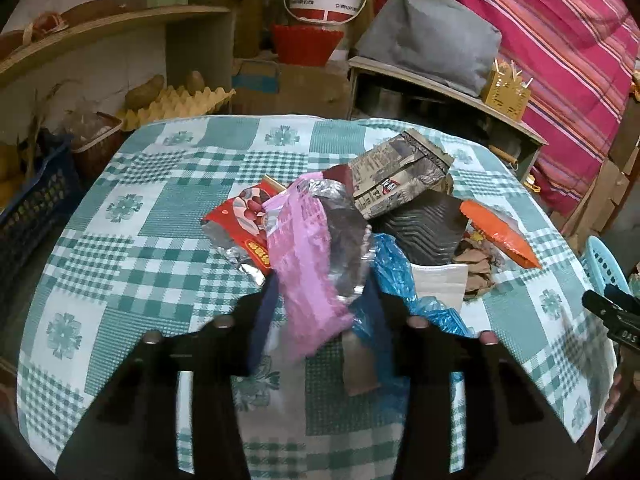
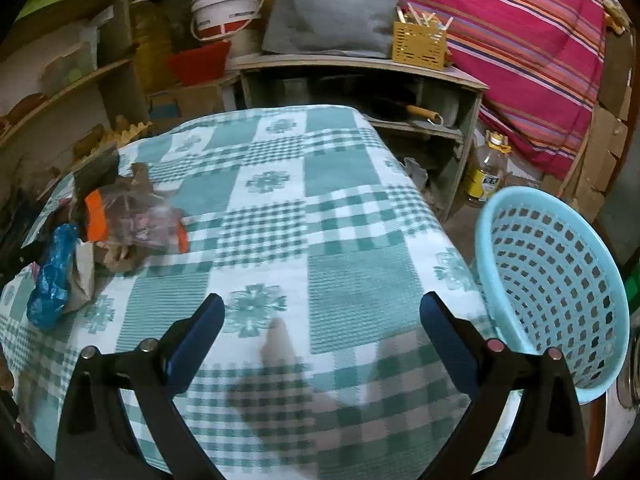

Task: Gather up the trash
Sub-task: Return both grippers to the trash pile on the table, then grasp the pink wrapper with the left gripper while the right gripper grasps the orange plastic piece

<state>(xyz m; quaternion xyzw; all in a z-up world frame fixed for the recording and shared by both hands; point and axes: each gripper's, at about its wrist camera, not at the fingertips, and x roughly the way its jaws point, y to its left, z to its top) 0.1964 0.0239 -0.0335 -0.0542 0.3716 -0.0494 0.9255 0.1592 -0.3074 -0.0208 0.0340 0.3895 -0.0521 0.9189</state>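
red wrapper (image 1: 244, 224): far left of the heap on the counter (image 1: 132, 248), foil-lined, light and crinkly; likely slides on the cloth.
pink bag (image 1: 304, 264): thin film, limp, near weightless; bunched with a clear plastic piece (image 1: 348, 252). Take it at the gathered fold, not a loose edge.
left tool (image 1: 320, 320): fingers narrowed onto the pink bag, pinching it above the cloth.
blue bag (image 1: 394, 276): soft film just beside the pink one, partly under it; may drag along.
paper carton (image 1: 400, 180): stiffer, light, back of the heap; grip a flap edge.
orange packet (image 1: 500, 236): right end, slick foil.
right tool (image 2: 322, 320): spread wide, holding nothing, over bare cloth.
basket (image 2: 560, 276): off the counter's right edge, apparently empty; likely drop point.
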